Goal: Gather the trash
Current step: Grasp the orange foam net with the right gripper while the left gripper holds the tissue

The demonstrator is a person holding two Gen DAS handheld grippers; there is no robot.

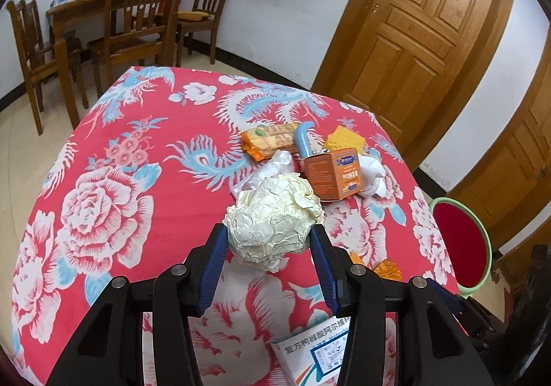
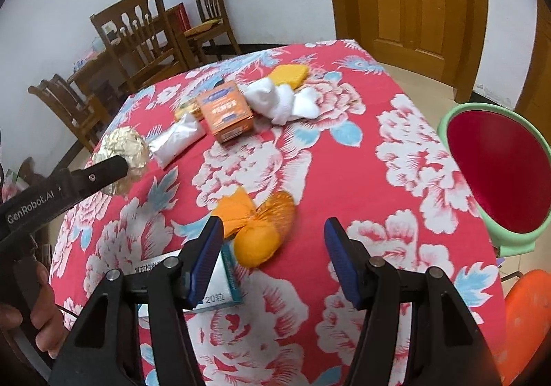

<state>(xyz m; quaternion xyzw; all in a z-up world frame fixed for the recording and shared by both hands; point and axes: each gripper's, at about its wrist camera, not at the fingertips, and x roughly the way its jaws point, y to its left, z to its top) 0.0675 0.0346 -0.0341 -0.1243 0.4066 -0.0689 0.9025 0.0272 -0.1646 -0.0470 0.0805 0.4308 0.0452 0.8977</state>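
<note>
The left gripper (image 1: 269,250) holds a crumpled ball of pale cream paper (image 1: 273,220) between its blue pads, one pad on each side, and the ball seems lifted a little above the desk (image 1: 113,152), which is covered with a red cloth with white and blue flowers. The right gripper (image 2: 273,241) is empty, and its jaws stand moderately wide. It points down at a crumpled orange wrapper (image 2: 263,227), which lies on the cloth just ahead of its fingertips and nearer to the left finger than to the right one.

The relation that matters for the next move is where the bin is. The round bin with a pale green rim and a red inside (image 2: 499,172) stands off the right edge of the desk, and in both views it is on the right side. So the paper ball must travel to the right, across the desk, over the orange wrapper and in front of the right gripper. The right gripper is clearly nearer to the bin than the left one.

Other trash waits further back: an orange cardboard box (image 2: 227,112), white crumpled tissue (image 2: 282,102) and a yellow sponge-like piece (image 2: 288,75). A white medicine box (image 2: 210,286) lies near the front edge, partly under the right gripper's left finger.
</note>
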